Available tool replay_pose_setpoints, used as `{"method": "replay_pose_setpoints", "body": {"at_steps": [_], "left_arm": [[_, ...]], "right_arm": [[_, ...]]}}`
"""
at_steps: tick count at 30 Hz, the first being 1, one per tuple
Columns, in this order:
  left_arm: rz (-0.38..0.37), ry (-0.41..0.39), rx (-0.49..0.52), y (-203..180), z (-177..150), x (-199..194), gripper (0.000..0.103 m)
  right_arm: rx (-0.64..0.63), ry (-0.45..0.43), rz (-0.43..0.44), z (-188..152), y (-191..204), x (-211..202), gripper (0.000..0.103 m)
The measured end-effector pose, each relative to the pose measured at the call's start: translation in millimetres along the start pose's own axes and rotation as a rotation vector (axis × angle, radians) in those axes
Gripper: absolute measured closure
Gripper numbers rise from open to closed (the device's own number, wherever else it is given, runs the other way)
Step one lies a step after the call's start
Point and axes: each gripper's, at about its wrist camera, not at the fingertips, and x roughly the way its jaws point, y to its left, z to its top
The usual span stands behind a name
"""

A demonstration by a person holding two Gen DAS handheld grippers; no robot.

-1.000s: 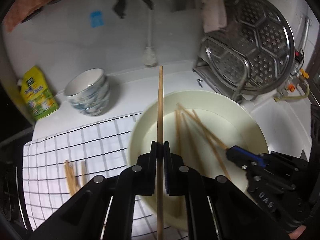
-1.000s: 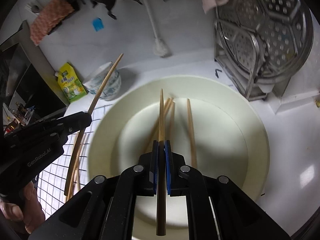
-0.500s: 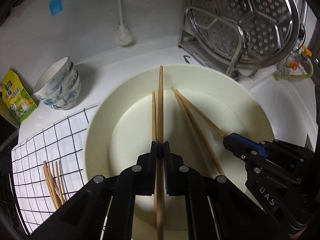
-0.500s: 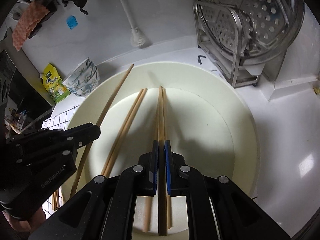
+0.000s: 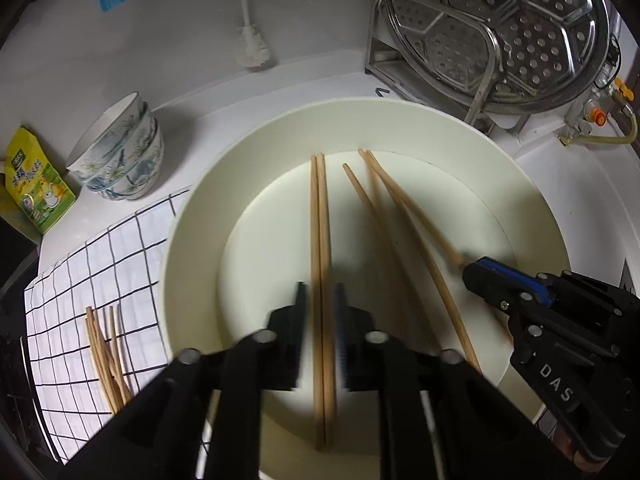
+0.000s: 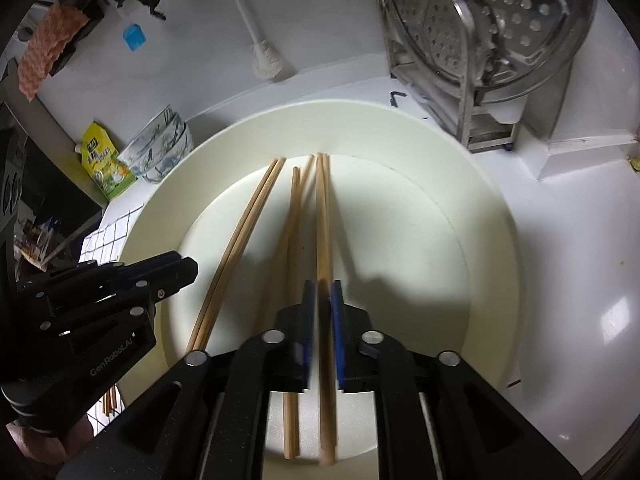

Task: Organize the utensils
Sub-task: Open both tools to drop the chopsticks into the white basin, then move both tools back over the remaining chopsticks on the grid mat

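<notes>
Left gripper (image 5: pixel 321 300) jaws spread, a chopstick pair (image 5: pixel 322 264) lying between them in the cream basin (image 5: pixel 192 216); right gripper (image 6: pixel 323 300) jaws narrowly parted around another chopstick (image 6: pixel 323 216) in the basin.

"DAS" reads in white on the right gripper (image 5: pixel 472 276) body, seen from the left wrist. From the right wrist, "GenRobot.AI" runs along the left gripper (image 6: pixel 182 272) housing. The yellow-green packet (image 5: pixel 34 184) carries print too small to read.
</notes>
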Motion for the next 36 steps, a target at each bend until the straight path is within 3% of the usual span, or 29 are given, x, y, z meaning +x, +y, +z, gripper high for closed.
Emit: {"method": "replay_pose_setpoints", "body": {"at_steps": [2, 4, 22, 36], "left_arm": [[0.010, -0.014, -0.005, 3, -1, -6, 0.067], [0.013, -0.026, -0.012, 4, -1, -11, 0.060], [0.002, -0.082, -0.033, 28, -19, -56, 0.049], [-0.002, -0.135, -0.070, 80, -54, -97, 0.045]], "right_arm": [[0.003, -0.016, -0.005, 0, -1, -5, 0.076], [0.003, -0.032, -0.008, 1, -1, -12, 0.073], [0.004, -0.087, -0.024, -15, 30, -47, 0.069], [-0.019, -0.135, -0.033, -36, 87, -70, 0.062]]}}
